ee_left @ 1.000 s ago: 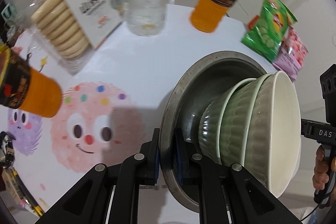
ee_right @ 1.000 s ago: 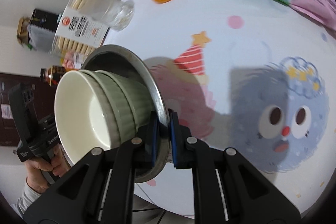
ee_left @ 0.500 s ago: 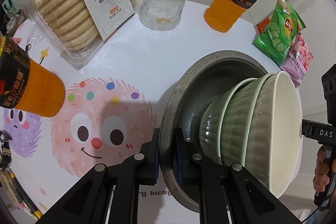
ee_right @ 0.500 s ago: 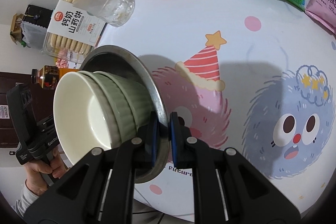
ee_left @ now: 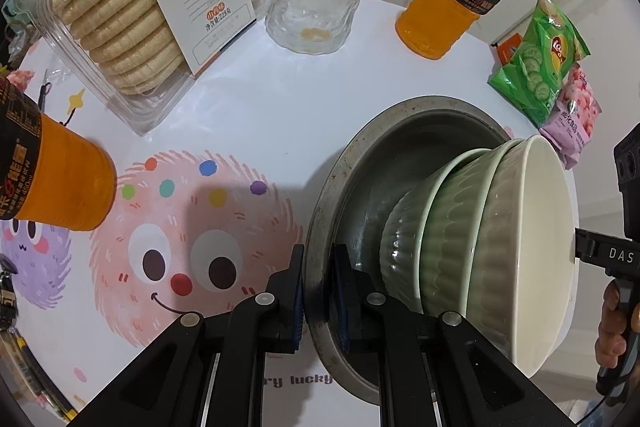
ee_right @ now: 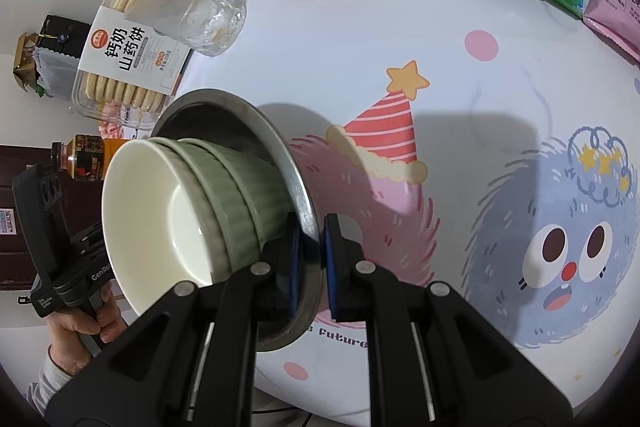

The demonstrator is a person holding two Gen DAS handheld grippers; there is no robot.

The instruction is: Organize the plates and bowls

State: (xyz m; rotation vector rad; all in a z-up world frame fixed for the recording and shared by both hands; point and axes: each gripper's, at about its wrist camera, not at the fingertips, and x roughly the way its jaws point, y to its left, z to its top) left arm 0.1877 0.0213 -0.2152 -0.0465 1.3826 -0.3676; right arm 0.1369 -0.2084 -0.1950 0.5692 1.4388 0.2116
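left wrist view: left claw point(ee_left: 318, 291) clamps a metal plate point(ee_left: 348, 163) rim; right claw point(ee_right: 310, 251) clamps the opposite rim. three nested bowls point(ee_left: 500, 235) sit in the plate, held above the desk point(ee_left: 260, 115). carrying step; next calls for level lowering together.

Bowls point(ee_left: 460, 247) nested in metal plate point(ee_left: 360, 163), glass point(ee_left: 316, 7) between biscuit box point(ee_left: 132, 11) and bottle point(ee_left: 448, 15)

The metal plate point(ee_left: 352, 163) looked dull and speckled. The stacked bowls point(ee_left: 452, 239) nested in it were glossy ribbed ceramic. Beyond it, the bench point(ee_left: 280, 99) wore smooth printed covering, the glass point(ee_left: 316, 11) textured.
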